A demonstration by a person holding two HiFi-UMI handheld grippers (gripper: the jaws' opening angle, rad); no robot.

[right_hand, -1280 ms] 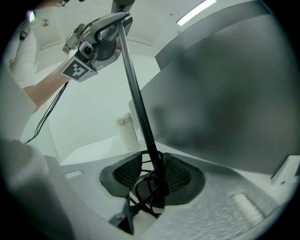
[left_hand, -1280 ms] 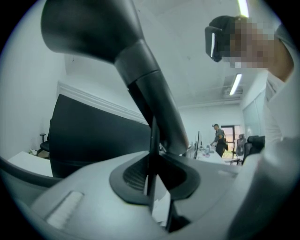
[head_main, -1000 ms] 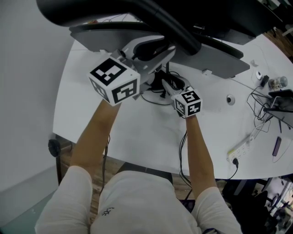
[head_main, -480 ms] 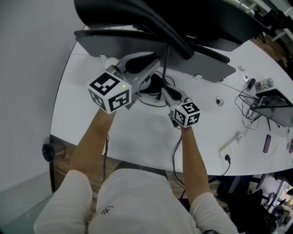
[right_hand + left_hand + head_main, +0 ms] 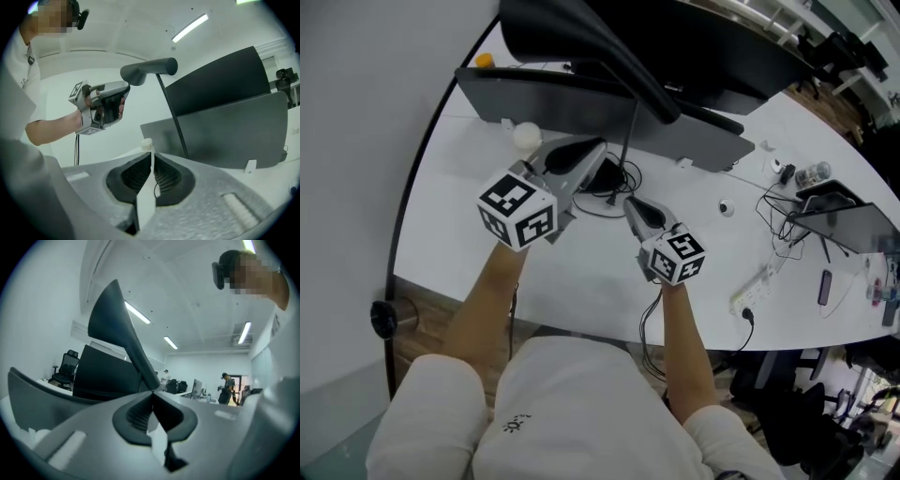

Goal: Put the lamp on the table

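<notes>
Looks practically done, with the black desk lamp standing upright on the white worktop at frame centre, left tongs pressed together empty, right tongs just closed on nothing, only backing off remaining.

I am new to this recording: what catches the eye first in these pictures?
The black lamp dominates: its long head looms across the top of the head view, above the white table. The left gripper, with its checkered cube, has its jaws shut on the lamp's end. Farther right, cables tangle on the table.
</notes>
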